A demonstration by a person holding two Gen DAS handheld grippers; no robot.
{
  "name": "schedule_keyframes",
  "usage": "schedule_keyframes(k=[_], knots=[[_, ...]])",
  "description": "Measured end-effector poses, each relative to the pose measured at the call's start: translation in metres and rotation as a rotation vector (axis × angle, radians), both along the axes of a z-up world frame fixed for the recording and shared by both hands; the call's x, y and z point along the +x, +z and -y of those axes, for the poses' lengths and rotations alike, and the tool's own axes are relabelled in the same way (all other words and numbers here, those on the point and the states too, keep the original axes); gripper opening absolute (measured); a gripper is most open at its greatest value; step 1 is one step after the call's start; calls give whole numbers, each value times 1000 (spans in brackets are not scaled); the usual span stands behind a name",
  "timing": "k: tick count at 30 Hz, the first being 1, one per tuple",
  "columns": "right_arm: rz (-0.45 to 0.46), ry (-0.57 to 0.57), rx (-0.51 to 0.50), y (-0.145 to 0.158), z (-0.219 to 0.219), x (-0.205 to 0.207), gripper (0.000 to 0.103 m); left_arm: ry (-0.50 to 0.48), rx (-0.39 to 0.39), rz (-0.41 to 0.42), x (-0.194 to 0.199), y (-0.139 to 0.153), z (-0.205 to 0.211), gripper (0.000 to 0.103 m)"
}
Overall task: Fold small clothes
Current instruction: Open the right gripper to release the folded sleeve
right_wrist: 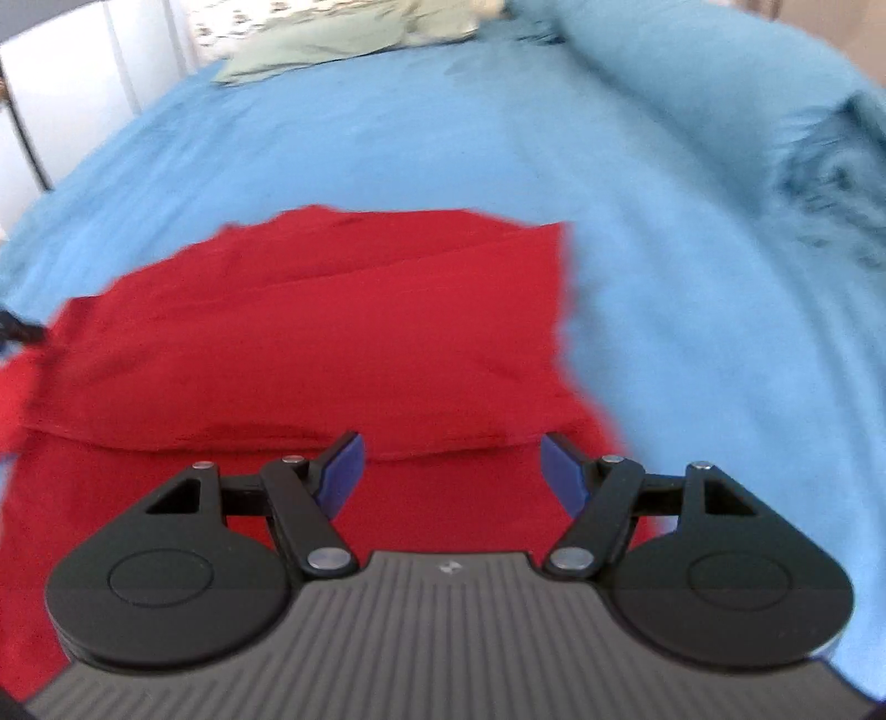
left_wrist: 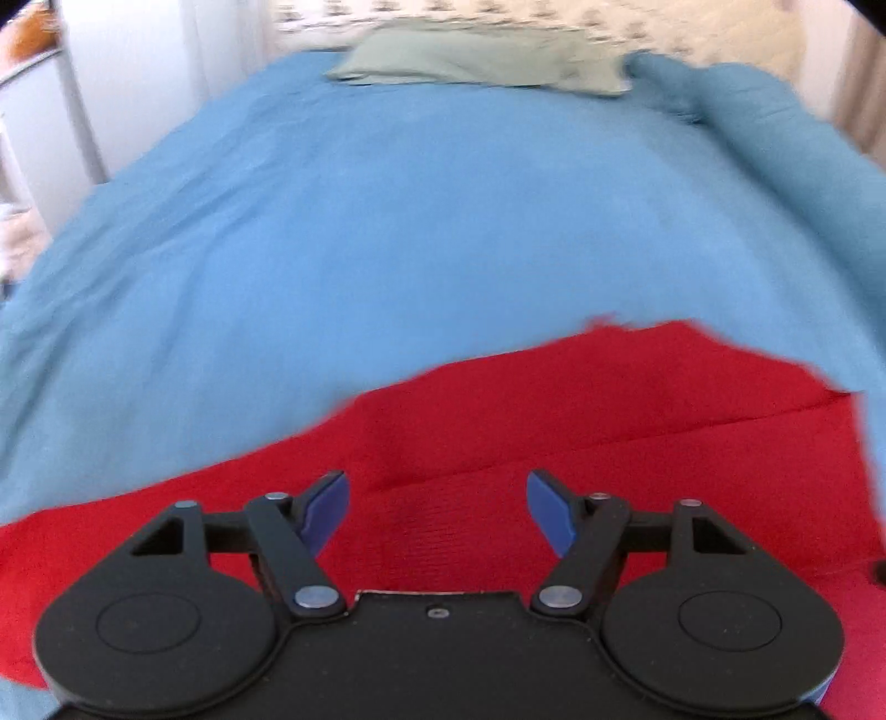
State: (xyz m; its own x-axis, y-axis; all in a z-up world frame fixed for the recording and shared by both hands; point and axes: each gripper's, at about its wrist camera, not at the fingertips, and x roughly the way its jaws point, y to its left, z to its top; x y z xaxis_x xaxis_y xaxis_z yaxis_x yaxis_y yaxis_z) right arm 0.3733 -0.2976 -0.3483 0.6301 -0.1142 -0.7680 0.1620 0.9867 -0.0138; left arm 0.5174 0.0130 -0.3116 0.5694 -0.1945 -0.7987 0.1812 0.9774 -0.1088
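A red garment (left_wrist: 581,410) lies flat on the blue bedspread (left_wrist: 387,221), with a folded layer whose edge runs across it. My left gripper (left_wrist: 437,512) is open and empty, hovering over the garment's near left part. In the right wrist view the same red garment (right_wrist: 332,332) lies with a fold edge just beyond my right gripper (right_wrist: 451,471), which is open and empty over the garment's near right part. Both views are blurred.
A pale green pillow (left_wrist: 482,61) lies at the head of the bed, and also shows in the right wrist view (right_wrist: 332,39). A bunched blue cover (right_wrist: 775,138) runs along the bed's right side. A white wall and metal bed frame (left_wrist: 77,111) stand at the left.
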Motion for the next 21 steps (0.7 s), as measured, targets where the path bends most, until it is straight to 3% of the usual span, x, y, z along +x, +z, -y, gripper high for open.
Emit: schedule_keyframes(k=[5,8,10,11,14,15,16,21], knots=[[-10,49,-136,-11,20,1,80,-274,-234,-105,10,-1,97,75],[-14,103,-181,-24,23,2,66,-434,-321,-148,14,-7,162,75],[-24,148,-208,-32,24,3,50,-531,-360,-181,16,-15,204,75],[-20,165,-213,-34,25,3,49,-558,-370,-193,18,-19,218,75],[-4,182,-190,-37,28,4,47,-586,-392,-226,23,-34,252,75],[-3,184,-173,-38,31,5,38,-585,-401,-236,26,-40,259,75],[-9,188,-145,-38,35,8,22,-584,-410,-245,29,-44,265,75],[3,157,-68,-40,49,3,19,-539,-415,-249,41,-56,272,75]])
